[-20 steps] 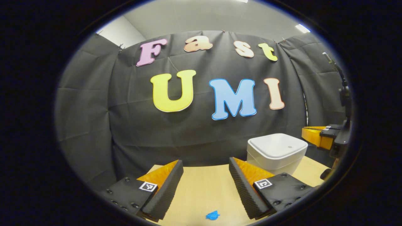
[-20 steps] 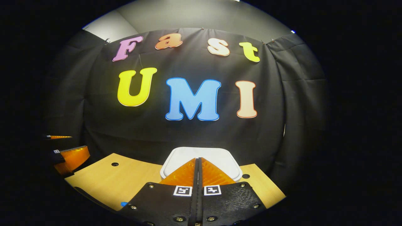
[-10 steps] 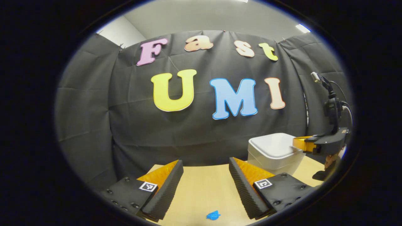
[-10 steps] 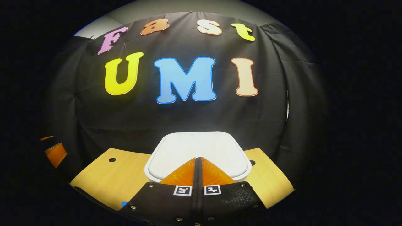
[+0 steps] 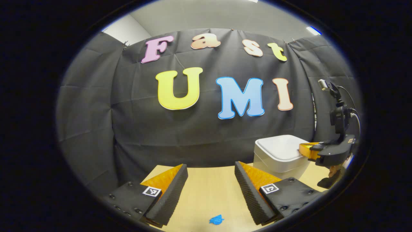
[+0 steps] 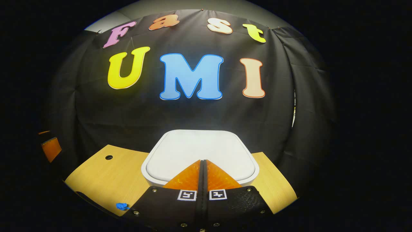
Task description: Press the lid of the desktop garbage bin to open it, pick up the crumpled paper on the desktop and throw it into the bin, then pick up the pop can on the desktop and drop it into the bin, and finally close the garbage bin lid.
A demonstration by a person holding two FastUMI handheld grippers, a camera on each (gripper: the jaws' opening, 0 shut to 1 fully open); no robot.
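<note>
While bin [image 6: 199, 154] stays lidded; blue scrap [image 5: 216, 220] nearby.

This is a staged recording booth rather than a lived-in room: black cloth [image 5: 96, 106] hangs in creased panels pinned along the top as the back and side walls, with a plain pale wall and ceiling [image 5: 206, 14] and a ceiling light [image 5: 313, 30] above it. A light wooden desktop [image 6: 106, 180] with round cable holes stands against the cloth, bearing a small white garbage bin [image 6: 199, 154]
</note>
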